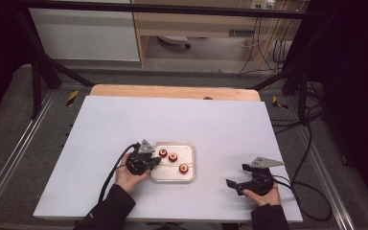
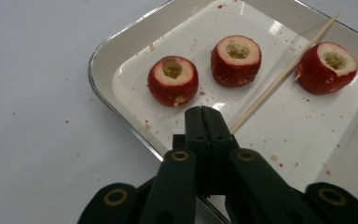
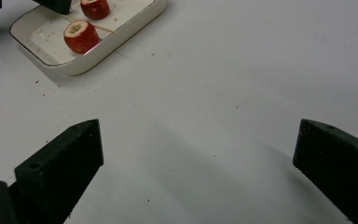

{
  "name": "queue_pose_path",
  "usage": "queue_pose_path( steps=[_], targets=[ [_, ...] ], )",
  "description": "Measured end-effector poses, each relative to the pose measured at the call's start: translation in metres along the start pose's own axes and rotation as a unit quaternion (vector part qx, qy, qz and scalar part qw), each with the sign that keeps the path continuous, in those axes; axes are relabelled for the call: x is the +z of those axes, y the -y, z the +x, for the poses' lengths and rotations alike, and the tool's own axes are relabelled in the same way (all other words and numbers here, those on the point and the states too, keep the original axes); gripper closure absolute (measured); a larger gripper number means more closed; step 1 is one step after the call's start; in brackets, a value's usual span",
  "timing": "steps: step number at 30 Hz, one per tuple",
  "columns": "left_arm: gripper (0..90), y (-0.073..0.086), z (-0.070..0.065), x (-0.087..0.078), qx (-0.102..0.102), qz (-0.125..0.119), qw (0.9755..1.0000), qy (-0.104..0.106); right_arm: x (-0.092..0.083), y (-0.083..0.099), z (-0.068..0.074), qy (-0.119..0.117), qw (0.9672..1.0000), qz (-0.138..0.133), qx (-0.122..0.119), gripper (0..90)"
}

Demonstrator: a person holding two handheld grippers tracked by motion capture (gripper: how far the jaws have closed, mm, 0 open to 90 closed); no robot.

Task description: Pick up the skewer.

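Over the tray (image 2: 121,56), left tool (image 2: 209,116) pinches a skewer (image 2: 279,77); right tool (image 3: 198,144) gapes wide

You're working over a matt white table (image 1: 105,124) edged in bare wood, a glossy, crumb-speckled tray (image 2: 121,42), a thin wooden skewer (image 2: 279,79), and matt black plastic jaws.

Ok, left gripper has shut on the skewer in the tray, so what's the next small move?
Probably lift the skewer slightly and aim its tip at a cored fruit. The left gripper pinches its near end, it lies flat in the tray, and all three fruits sit loose.
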State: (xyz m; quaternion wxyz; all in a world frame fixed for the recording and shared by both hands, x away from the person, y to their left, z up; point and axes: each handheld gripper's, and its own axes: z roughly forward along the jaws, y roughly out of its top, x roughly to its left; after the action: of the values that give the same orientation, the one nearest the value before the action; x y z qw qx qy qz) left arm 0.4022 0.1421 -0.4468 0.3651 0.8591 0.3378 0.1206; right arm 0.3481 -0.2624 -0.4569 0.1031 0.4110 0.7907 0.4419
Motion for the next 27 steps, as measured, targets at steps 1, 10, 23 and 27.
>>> queue_pose_path(
  steps=[1, 10, 23, 27],
  targets=[
    [89.8, 0.000, -0.001, -0.001, 0.000, 0.000, 1.0000, 0.003, 0.000, 0.000, 0.000, -0.001, 1.0000, 0.002, -0.001, 2.0],
    [89.9, 0.007, -0.010, -0.008, 0.021, 0.009, 0.9993, 0.030, 0.000, 0.000, 0.000, -0.001, 1.0000, 0.001, -0.001, 2.1],
    [85.6, 0.005, -0.021, -0.017, 0.042, -0.006, 0.9984, 0.038, 0.000, 0.000, 0.000, -0.001, 1.0000, -0.001, -0.002, 2.0],
    [73.9, -0.003, -0.023, -0.015, 0.047, -0.007, 0.9981, 0.041, 0.000, 0.000, 0.000, -0.001, 1.0000, 0.000, 0.000, 2.1]
  ],
)
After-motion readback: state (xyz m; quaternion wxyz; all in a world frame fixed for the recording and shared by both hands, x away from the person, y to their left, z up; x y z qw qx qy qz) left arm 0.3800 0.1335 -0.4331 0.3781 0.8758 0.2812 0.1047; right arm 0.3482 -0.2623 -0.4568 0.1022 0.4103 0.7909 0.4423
